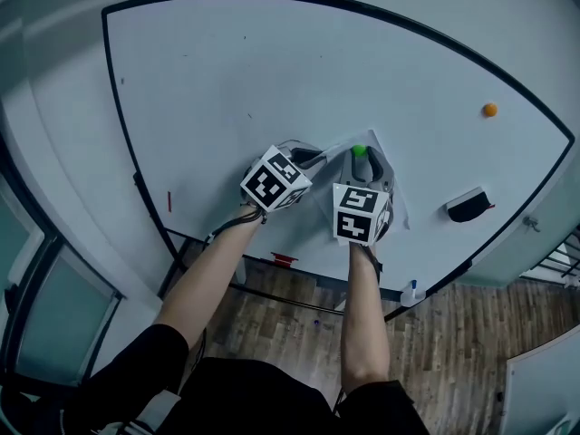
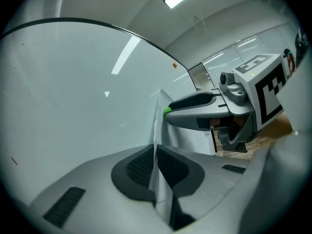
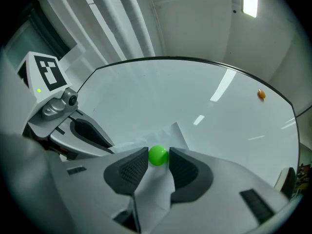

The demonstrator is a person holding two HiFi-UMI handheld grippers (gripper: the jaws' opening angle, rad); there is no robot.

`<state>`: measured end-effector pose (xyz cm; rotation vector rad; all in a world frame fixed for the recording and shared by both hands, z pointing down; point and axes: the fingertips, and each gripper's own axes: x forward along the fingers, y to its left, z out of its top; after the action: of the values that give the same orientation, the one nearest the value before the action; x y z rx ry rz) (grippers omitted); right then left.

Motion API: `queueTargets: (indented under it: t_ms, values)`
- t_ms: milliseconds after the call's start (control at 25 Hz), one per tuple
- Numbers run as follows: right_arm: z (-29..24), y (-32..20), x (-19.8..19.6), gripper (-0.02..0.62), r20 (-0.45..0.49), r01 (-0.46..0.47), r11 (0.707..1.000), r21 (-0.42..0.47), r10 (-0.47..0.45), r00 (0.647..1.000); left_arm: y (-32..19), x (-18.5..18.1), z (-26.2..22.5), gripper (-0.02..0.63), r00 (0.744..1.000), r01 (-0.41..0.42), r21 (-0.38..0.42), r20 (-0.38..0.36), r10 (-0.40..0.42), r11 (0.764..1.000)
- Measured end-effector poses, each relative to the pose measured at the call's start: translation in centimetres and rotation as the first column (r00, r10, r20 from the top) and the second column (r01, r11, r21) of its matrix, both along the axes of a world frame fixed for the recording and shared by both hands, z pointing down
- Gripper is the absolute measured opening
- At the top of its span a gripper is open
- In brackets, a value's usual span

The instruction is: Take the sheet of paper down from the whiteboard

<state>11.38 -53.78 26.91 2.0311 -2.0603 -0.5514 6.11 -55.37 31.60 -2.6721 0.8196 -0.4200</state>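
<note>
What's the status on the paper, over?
Left gripper shut on the sheet of paper. Right gripper open, jaws astride the green magnet on the sheet. Sheet not yet off the whiteboard.

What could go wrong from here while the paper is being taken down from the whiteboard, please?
The left gripper is shut on the sheet of paper while the green magnet pins it to the whiteboard, so pulling now might tear it. The right gripper has open jaws that only flank that small round magnet; closing off-centre, they could squeeze it out and drop it, or catch the paper too.
</note>
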Motion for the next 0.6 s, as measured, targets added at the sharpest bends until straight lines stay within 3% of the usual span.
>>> queueTargets:
  t_ms: [240,600]
  values:
    - [-0.05,0.02,-0.11,0.129,-0.007,-0.031,0.999,0.013,0.031,0.999,0.00,0.18,0.35,0.023,1.000,-0.016,-0.018,-0.007,0.016,1.000]
    - [-0.06,-0.09,0.06,0.129,0.020,-0.008,1.000,0.012,0.008,1.000,-0.11,0.16,0.32,0.021,1.000,-0.014,-0.014,-0.020,0.014,1.000]
